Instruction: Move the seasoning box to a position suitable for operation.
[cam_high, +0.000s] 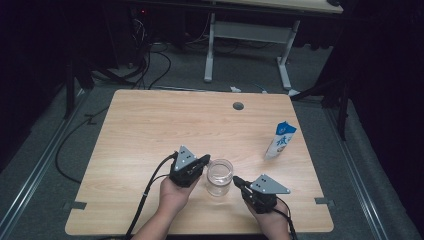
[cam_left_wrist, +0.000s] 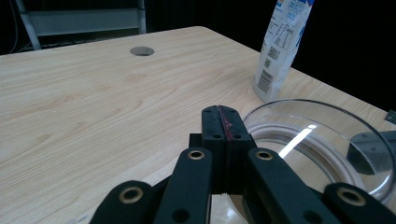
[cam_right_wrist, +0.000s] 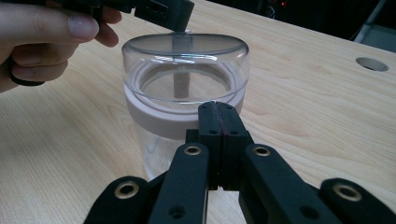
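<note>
A clear jar (cam_high: 220, 176) with a see-through lid and a white collar stands on the wooden table (cam_high: 150, 130) near its front edge. My left gripper (cam_high: 206, 161) sits just left of the jar, jaws shut and empty; in the left gripper view its tips (cam_left_wrist: 223, 112) are beside the lid (cam_left_wrist: 317, 140). My right gripper (cam_high: 236, 180) is at the jar's right side, also shut with nothing held. In the right gripper view its tips (cam_right_wrist: 219, 108) point at the jar (cam_right_wrist: 184, 93), and the left gripper (cam_right_wrist: 163, 9) reaches the lid's far rim.
A blue and white carton (cam_high: 280, 140) stands upright toward the table's right edge, behind the jar (cam_left_wrist: 282, 46). A round cable hole (cam_high: 238, 106) lies near the far edge. Another table's metal legs and cables are on the floor beyond.
</note>
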